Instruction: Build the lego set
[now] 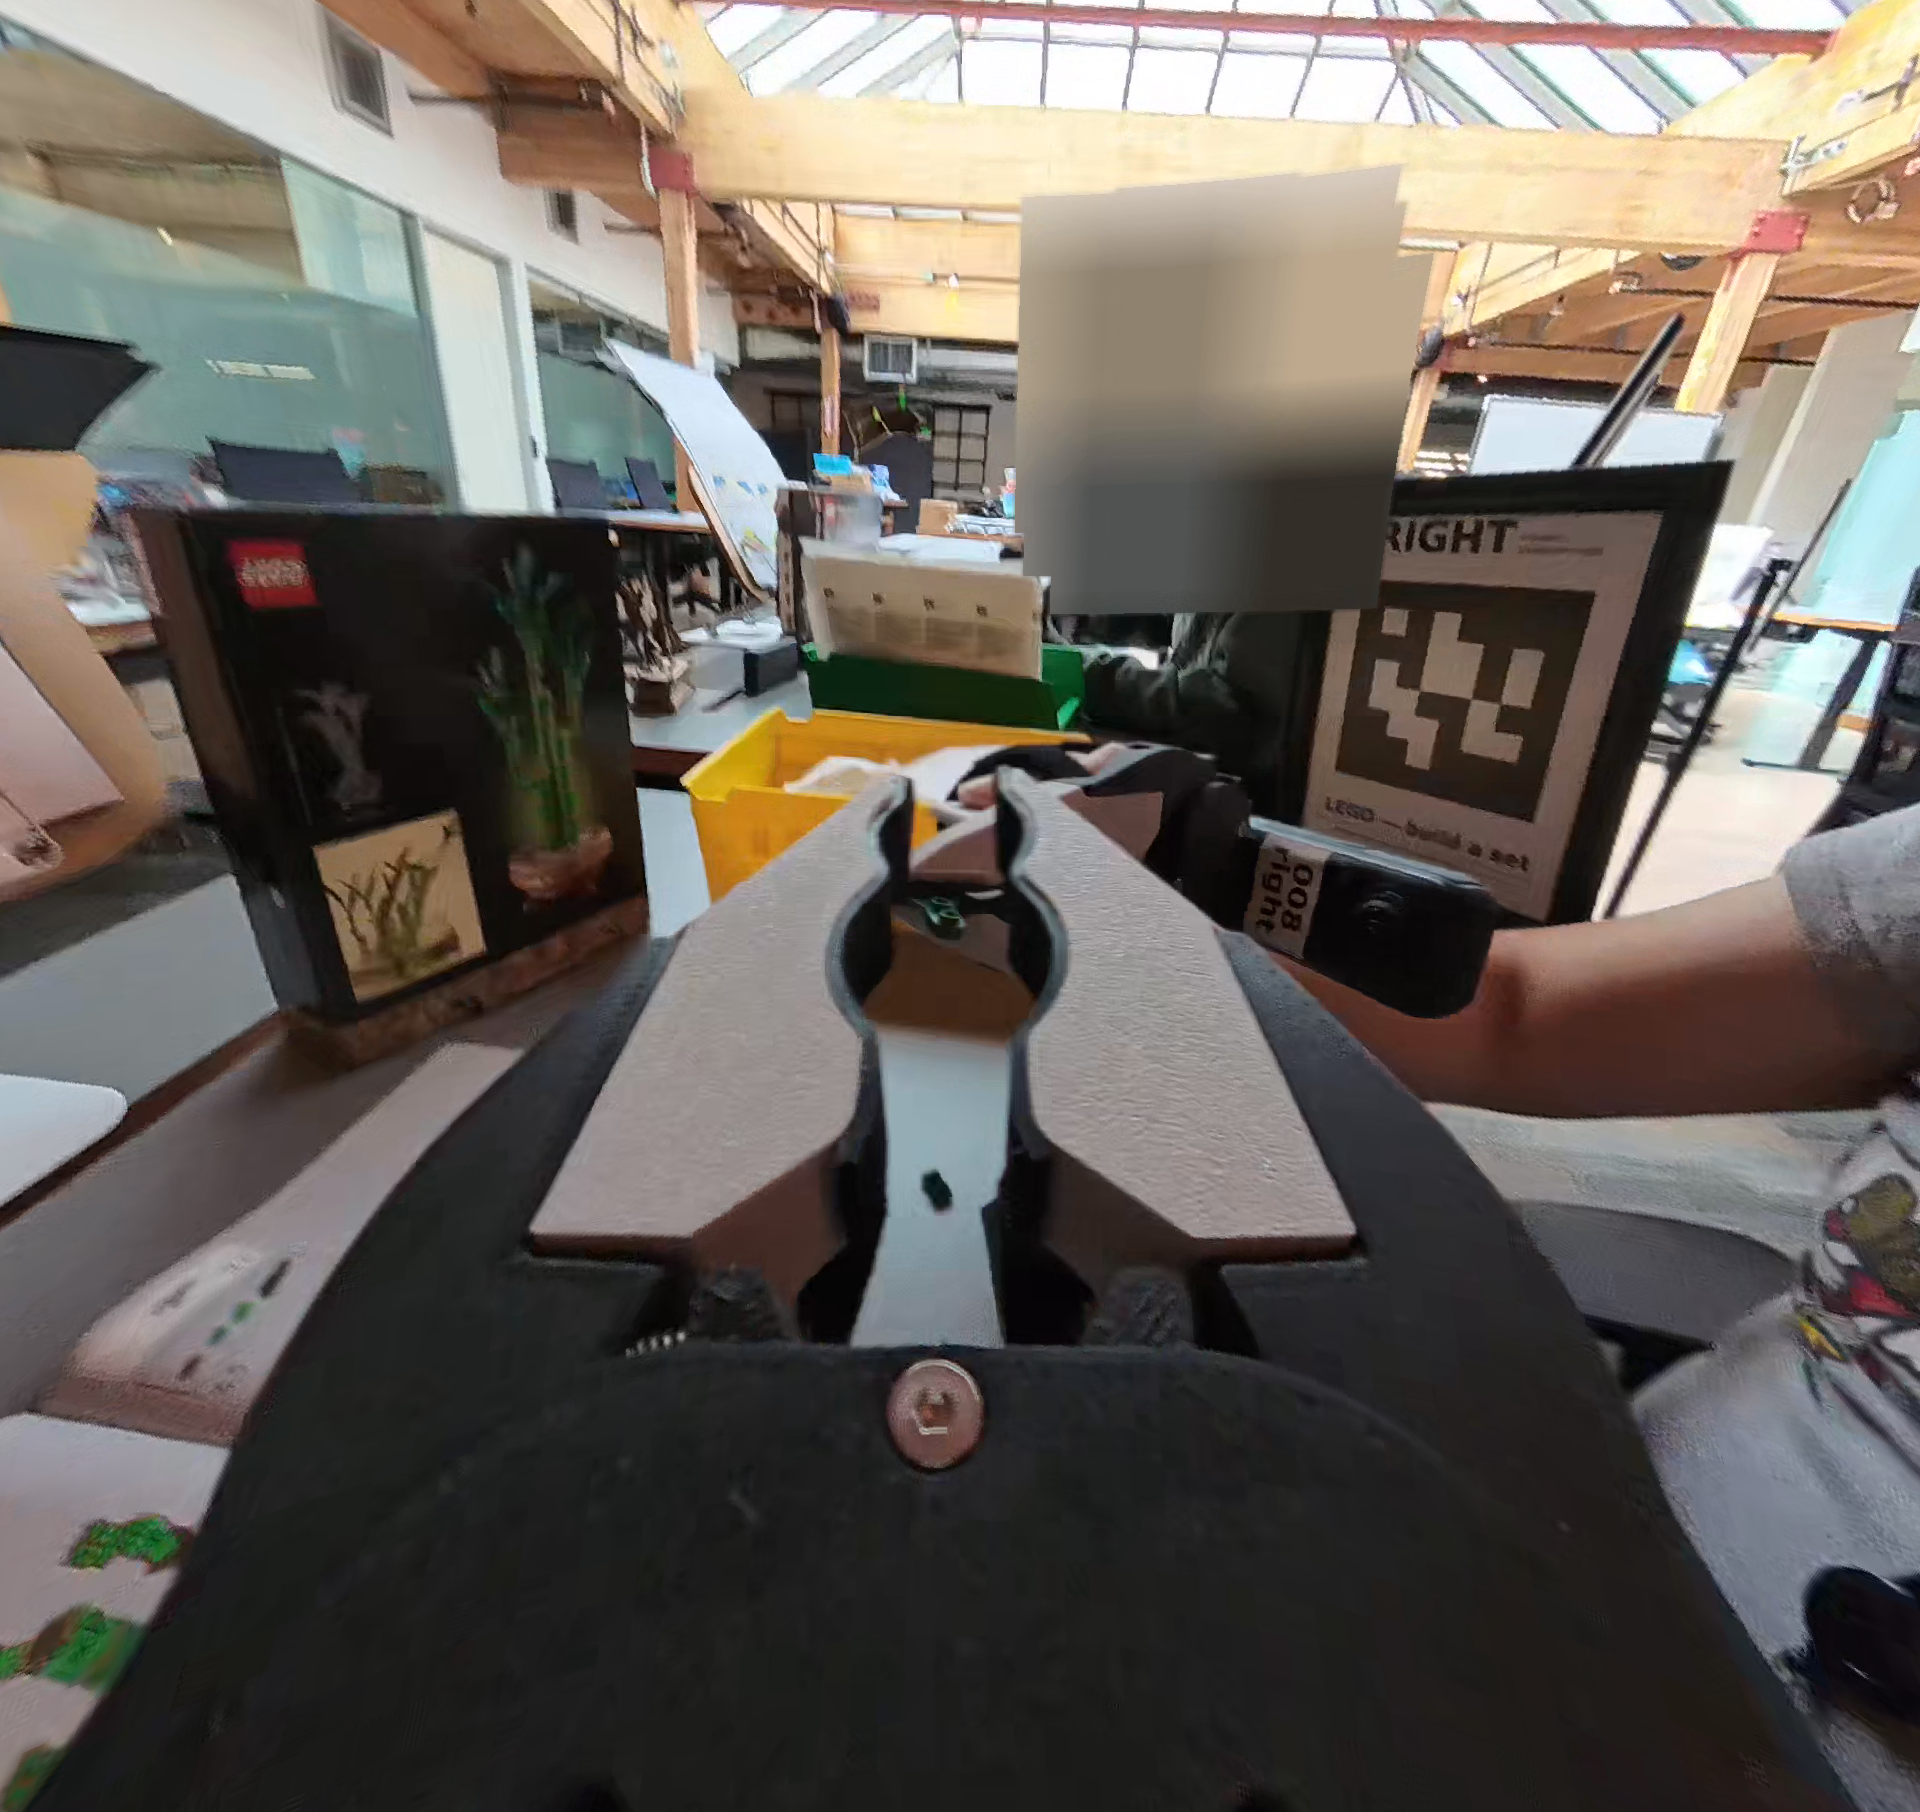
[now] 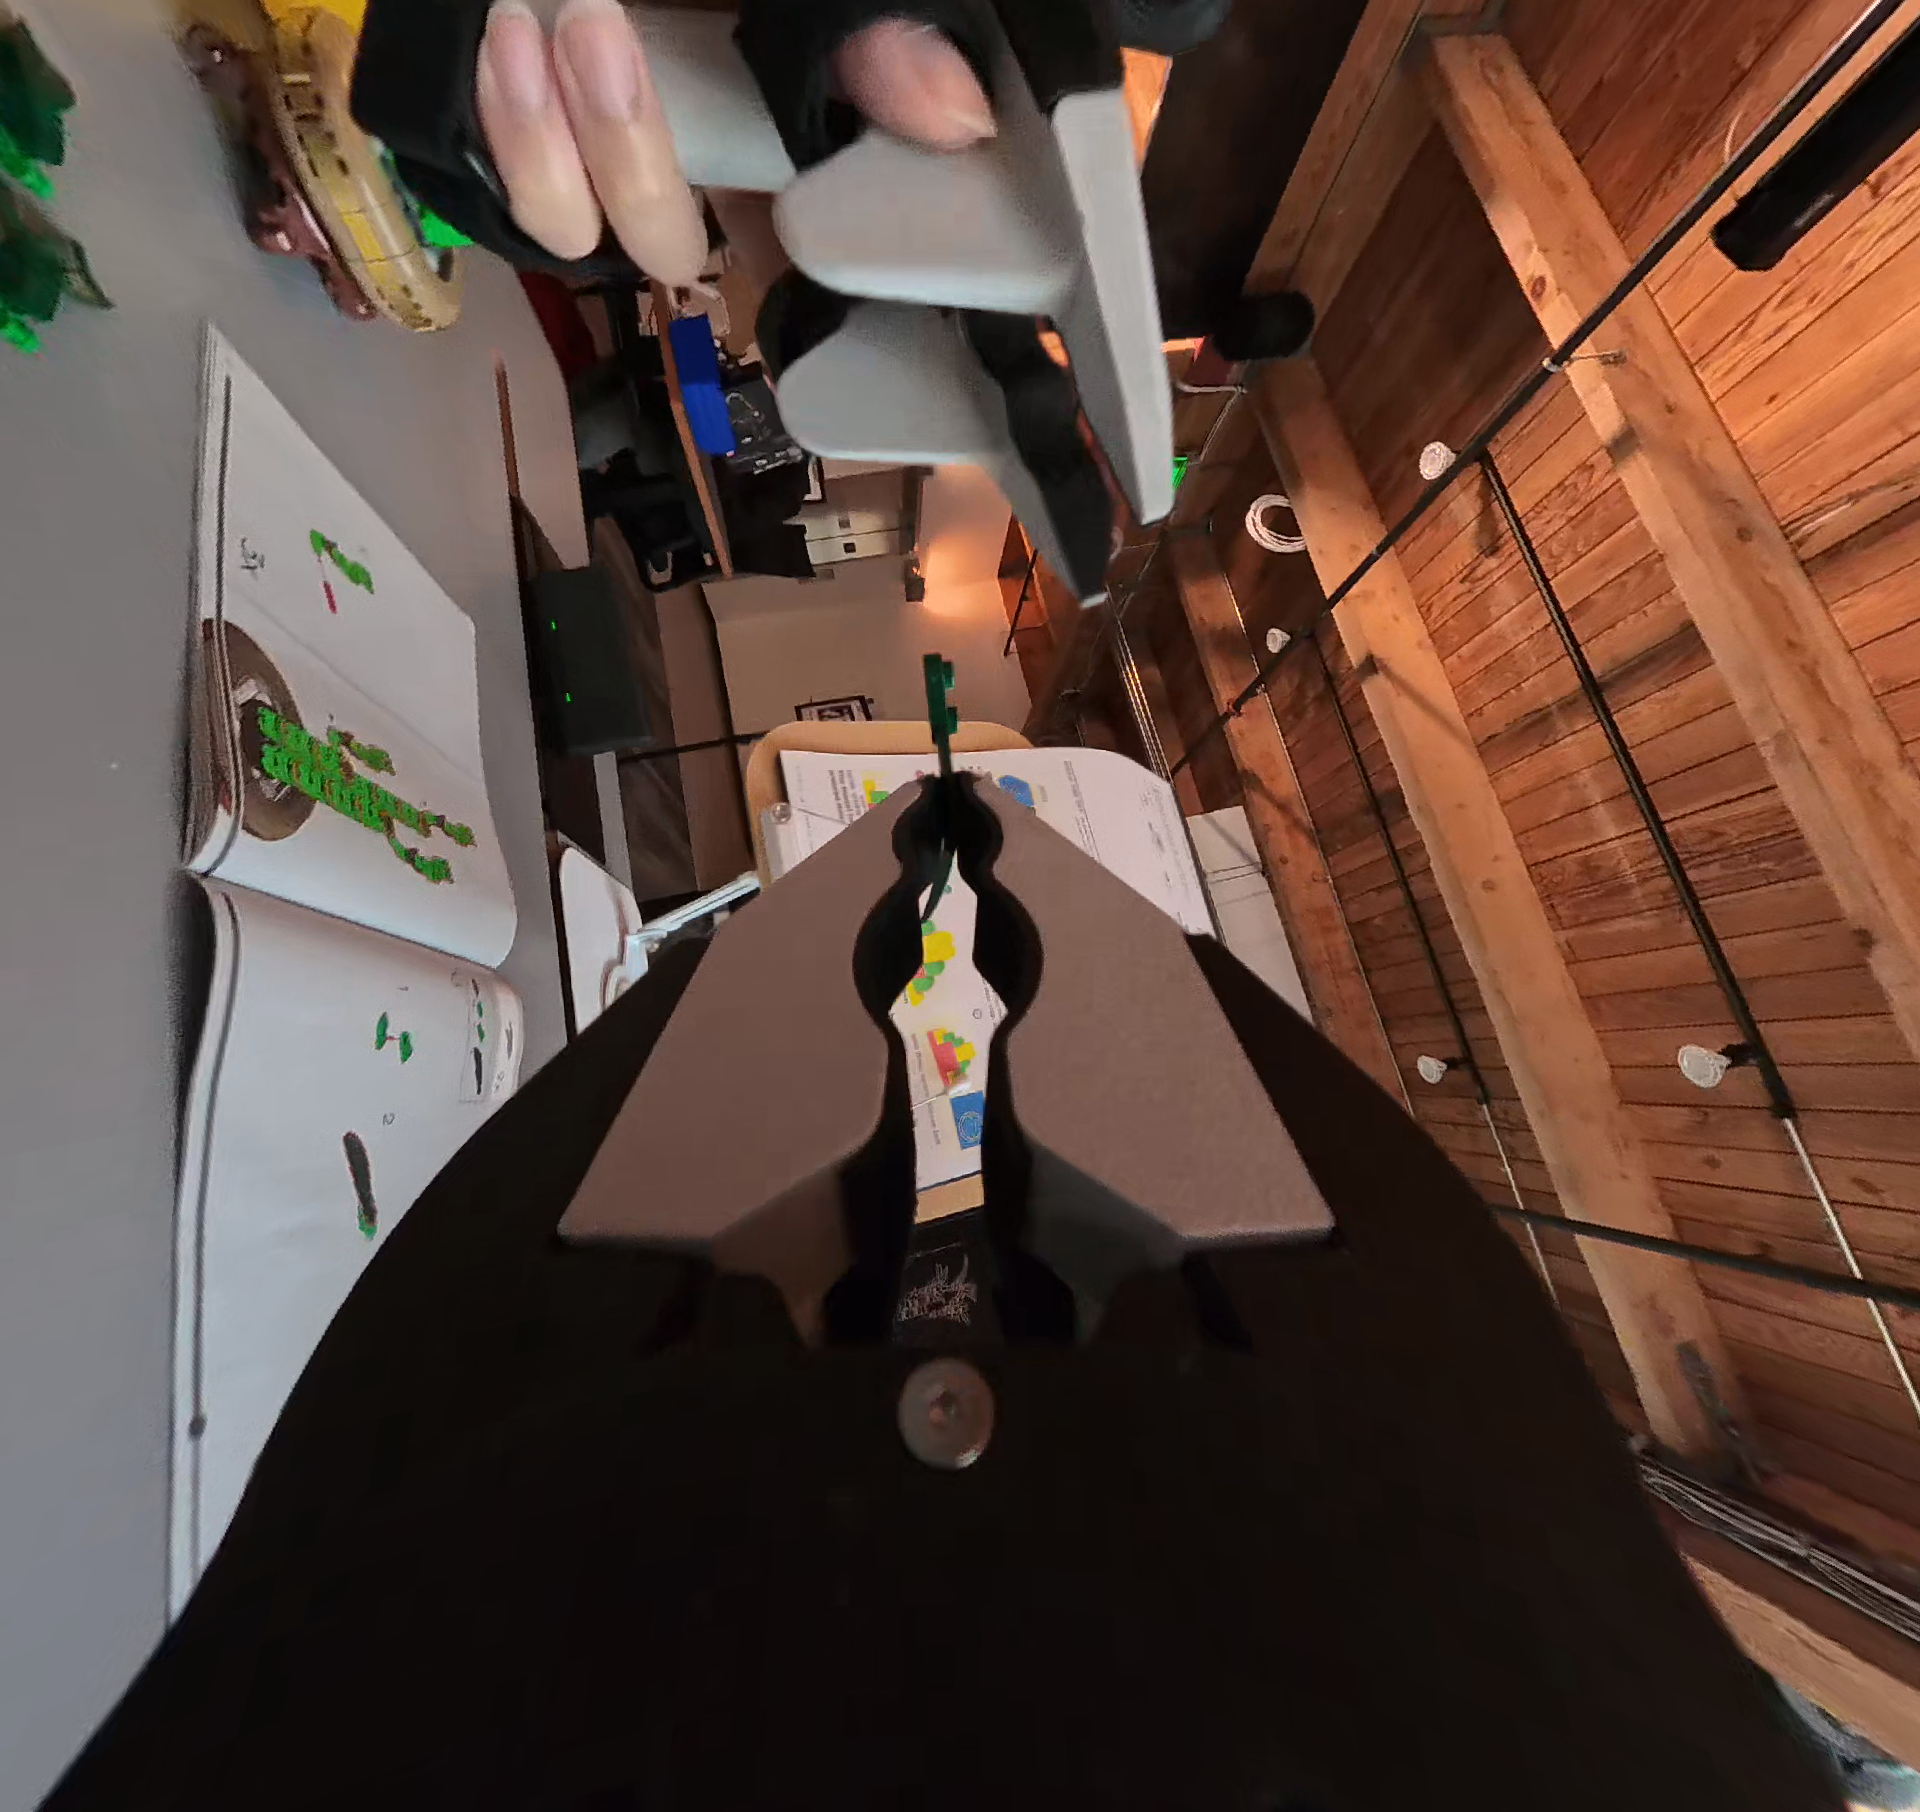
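Note:
My right gripper [image 2: 940,786] is shut on a thin dark green lego piece [image 2: 940,713] that sticks out past its fingertips. My left gripper [image 1: 954,796] is open with a narrow gap and holds nothing. Through that gap I see the green piece [image 1: 940,915] in the right gripper's fingers, just beyond my left fingertips. The right wrist view shows the left gripper [image 2: 795,308] above and ahead of the piece, apart from it, with a gloved hand [image 2: 582,121] on it. A small dark green piece [image 1: 935,1189] lies on the table below.
The lego set box [image 1: 416,754] stands at left, a yellow bin [image 1: 769,806] and a green bin [image 1: 935,687] behind. A marker board [image 1: 1486,702] stands at right. An open instruction booklet [image 2: 332,827] and a tan and brown lego base [image 2: 343,193] lie on the table. The left gripper's tips are roughly 6 centimeters from the right gripper's.

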